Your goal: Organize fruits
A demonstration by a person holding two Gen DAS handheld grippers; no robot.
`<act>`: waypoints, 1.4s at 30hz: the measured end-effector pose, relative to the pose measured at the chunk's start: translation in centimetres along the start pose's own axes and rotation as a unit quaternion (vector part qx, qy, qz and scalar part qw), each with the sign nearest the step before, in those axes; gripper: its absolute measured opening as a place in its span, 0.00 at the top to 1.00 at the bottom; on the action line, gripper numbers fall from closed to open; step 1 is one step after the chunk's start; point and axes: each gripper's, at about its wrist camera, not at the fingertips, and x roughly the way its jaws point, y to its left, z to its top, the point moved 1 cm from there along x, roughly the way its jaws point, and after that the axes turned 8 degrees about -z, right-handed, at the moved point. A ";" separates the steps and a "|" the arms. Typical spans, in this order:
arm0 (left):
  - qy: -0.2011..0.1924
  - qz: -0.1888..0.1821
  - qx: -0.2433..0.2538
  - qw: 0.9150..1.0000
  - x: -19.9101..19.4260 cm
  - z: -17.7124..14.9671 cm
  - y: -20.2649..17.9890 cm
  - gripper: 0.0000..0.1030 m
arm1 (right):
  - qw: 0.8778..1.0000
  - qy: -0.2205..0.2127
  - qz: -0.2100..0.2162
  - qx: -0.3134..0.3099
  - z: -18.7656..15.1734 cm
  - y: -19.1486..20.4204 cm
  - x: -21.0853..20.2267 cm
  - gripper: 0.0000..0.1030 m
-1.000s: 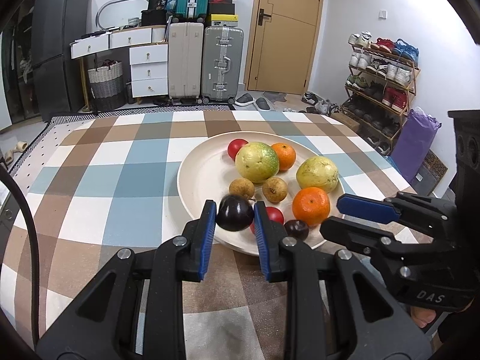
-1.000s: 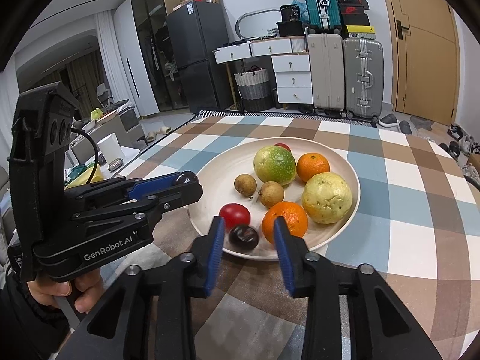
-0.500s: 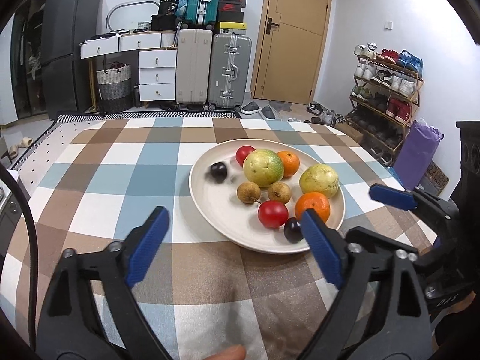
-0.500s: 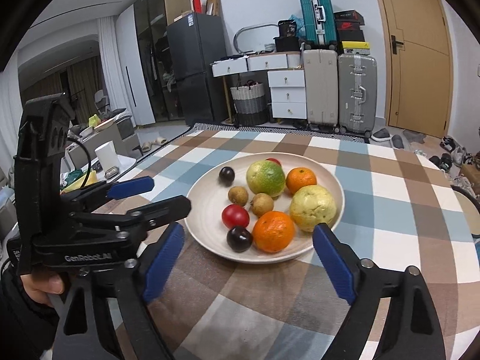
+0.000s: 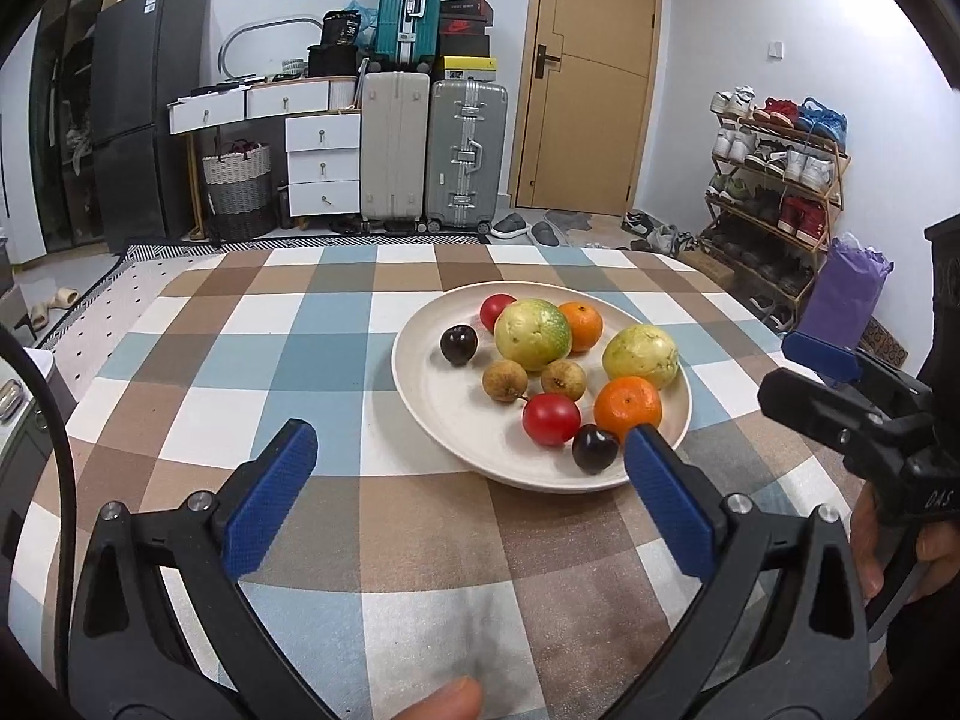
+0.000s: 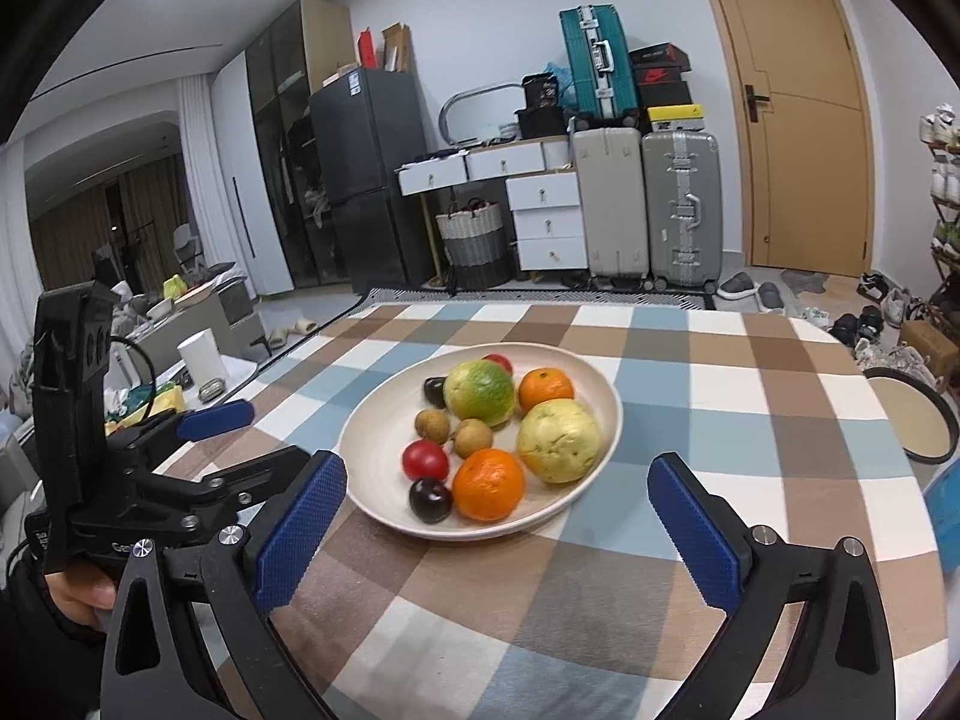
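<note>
A cream plate [image 5: 432, 408] on the checked tablecloth holds several fruits: two green-yellow guavas [image 5: 533, 333], two oranges [image 5: 627, 402], two red tomatoes [image 5: 551, 419], two brown longans [image 5: 505, 380] and two dark plums [image 5: 459, 344]. My left gripper [image 5: 468, 504] is open and empty, held back over the cloth in front of the plate. My right gripper [image 6: 504, 528] is open and empty, also in front of the plate [image 6: 384, 456]. Each gripper shows at the edge of the other's view.
The checked table [image 5: 252, 360] reaches to its far edge. A round dark-rimmed tray [image 6: 912, 420] lies at the table's right side. Suitcases [image 5: 468, 156], drawers, a fridge, a door and a shoe rack [image 5: 774, 192] stand beyond.
My left gripper let go of a dark plum onto the plate's far left and opened wide. Both grippers opened and drew back from the plate.
</note>
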 end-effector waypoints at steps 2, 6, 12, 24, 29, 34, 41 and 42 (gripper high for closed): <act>0.001 0.002 -0.003 1.000 0.0 0.0 0.1 0.01 | 1.000 -0.006 -0.006 0.002 -0.1 -0.2 -0.1 0.00; -0.006 0.003 -0.005 1.000 -0.4 -0.1 0.2 0.01 | 1.000 -0.010 -0.007 0.005 -0.1 -0.2 -0.3 0.00; -0.006 0.003 -0.004 1.000 -0.4 0.0 0.2 0.01 | 1.000 -0.009 -0.007 0.003 -0.1 -0.2 -0.2 0.00; -0.007 0.002 -0.003 1.000 -0.5 0.0 0.2 0.01 | 1.000 -0.003 -0.007 0.007 -0.1 -0.5 0.1 0.00; -0.007 0.003 -0.003 1.000 -0.5 0.0 0.2 0.01 | 1.000 -0.002 -0.007 0.008 -0.1 -0.5 0.1 0.00; -0.007 0.002 -0.003 1.000 -0.5 0.0 0.2 0.01 | 1.000 -0.003 -0.008 0.008 -0.1 -0.5 0.1 0.00; -0.007 0.003 -0.003 1.000 -0.5 -0.1 0.1 0.01 | 1.000 -0.002 -0.007 0.008 -0.1 -0.5 0.1 0.00; -0.007 0.002 -0.003 1.000 -0.5 -0.1 0.1 0.01 | 1.000 -0.002 -0.008 0.008 -0.1 -0.5 0.1 0.00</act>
